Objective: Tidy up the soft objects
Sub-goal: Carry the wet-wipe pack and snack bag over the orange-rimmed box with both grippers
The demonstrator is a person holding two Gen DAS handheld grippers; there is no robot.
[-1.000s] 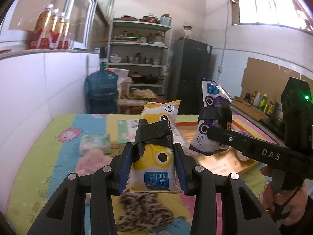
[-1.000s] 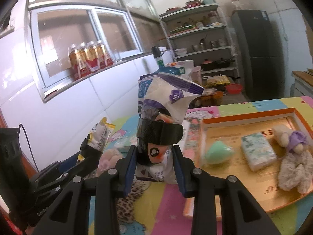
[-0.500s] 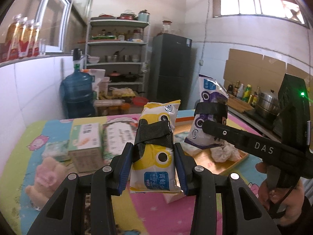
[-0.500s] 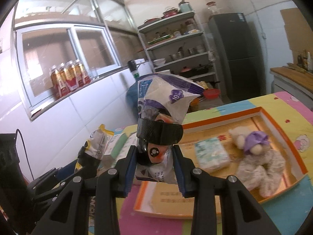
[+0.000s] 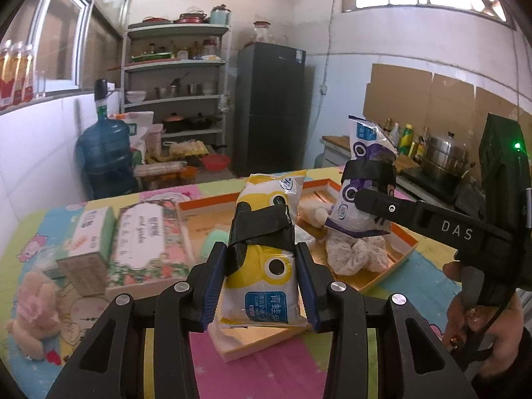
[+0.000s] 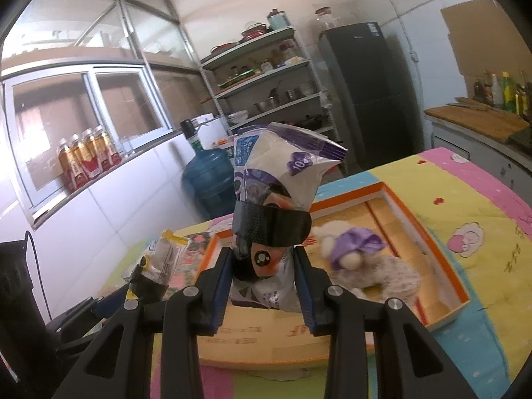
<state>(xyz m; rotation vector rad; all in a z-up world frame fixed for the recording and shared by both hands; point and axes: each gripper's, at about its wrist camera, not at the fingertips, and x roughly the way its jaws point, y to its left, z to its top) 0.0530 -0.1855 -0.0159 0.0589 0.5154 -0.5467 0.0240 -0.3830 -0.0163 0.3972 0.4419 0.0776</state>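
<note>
My left gripper [image 5: 262, 282] is shut on a yellow tissue pack [image 5: 266, 232] with black tape around it, held upright above the near edge of the orange tray [image 5: 404, 249]. My right gripper [image 6: 264, 286] is shut on a purple-and-white tissue pack [image 6: 276, 199], also taped, held above the tray [image 6: 445, 266]; it also shows in the left wrist view [image 5: 365, 179]. A plush toy with a purple hat [image 6: 359, 259] lies in the tray. A pink plush [image 5: 31, 309] lies on the mat at the left.
A flowered wipes pack [image 5: 146, 236] and a green-white tissue box [image 5: 88, 236] lie left of the tray on the colourful mat. A water jug [image 5: 104, 156], shelves [image 5: 176, 99] and a black fridge [image 5: 269, 106] stand behind the table. A counter with pots is at the right.
Both grippers have swung right with their packs, from over the mat's left side to above the orange tray. The grips have not changed.
</note>
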